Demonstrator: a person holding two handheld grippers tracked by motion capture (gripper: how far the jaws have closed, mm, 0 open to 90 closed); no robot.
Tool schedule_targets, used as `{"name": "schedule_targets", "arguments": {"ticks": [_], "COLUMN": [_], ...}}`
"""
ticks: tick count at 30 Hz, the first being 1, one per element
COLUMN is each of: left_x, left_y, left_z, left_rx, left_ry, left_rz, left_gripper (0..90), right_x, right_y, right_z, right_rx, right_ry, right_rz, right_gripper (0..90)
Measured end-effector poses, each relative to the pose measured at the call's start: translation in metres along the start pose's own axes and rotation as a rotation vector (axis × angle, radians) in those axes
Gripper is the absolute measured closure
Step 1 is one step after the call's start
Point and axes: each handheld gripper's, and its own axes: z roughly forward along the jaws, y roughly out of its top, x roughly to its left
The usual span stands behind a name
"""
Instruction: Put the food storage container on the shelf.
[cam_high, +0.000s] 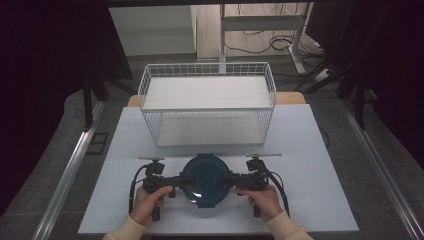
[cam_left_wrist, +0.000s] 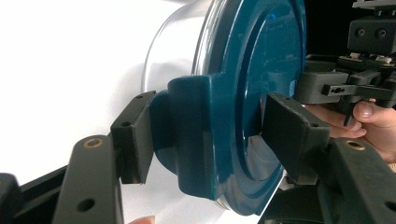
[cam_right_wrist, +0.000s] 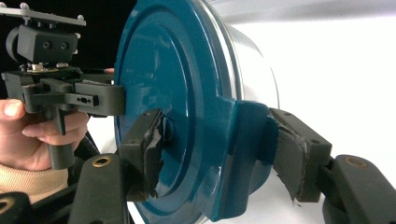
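A round clear container with a dark teal lid (cam_high: 205, 182) sits on the white table near the front edge. My left gripper (cam_high: 178, 181) is shut on the lid's left latch tab, and my right gripper (cam_high: 226, 180) on the right tab. In the left gripper view the teal lid (cam_left_wrist: 252, 70) sits over the clear bowl (cam_left_wrist: 173, 51), and my left gripper (cam_left_wrist: 210, 140) clamps the tab, one pad under the rim and one on the lid's top. In the right gripper view my right gripper (cam_right_wrist: 219, 149) pinches the opposite tab of the lid (cam_right_wrist: 173, 70) the same way.
A white wire basket (cam_high: 207, 112) stands at the middle back of the table (cam_high: 310, 200), its open front facing the container. Black curtains, table legs and cables lie beyond. Bare table spreads to both sides of the hands.
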Motion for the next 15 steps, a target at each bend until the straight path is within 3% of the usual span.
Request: {"name": "schedule_targets", "arguments": {"ticks": [15], "left_x": [-0.0072], "left_y": [0.0002], "left_z": [-0.0055], "left_rx": [-0.021], "left_ry": [0.017], "left_rz": [0.042], "left_gripper": [37.7], "right_x": [0.006], "right_y": [0.0012], "right_z": [-0.003], "right_rx": [-0.025], "right_ry": [-0.002], "right_rz": [-0.048], "right_gripper": [40.3]}}
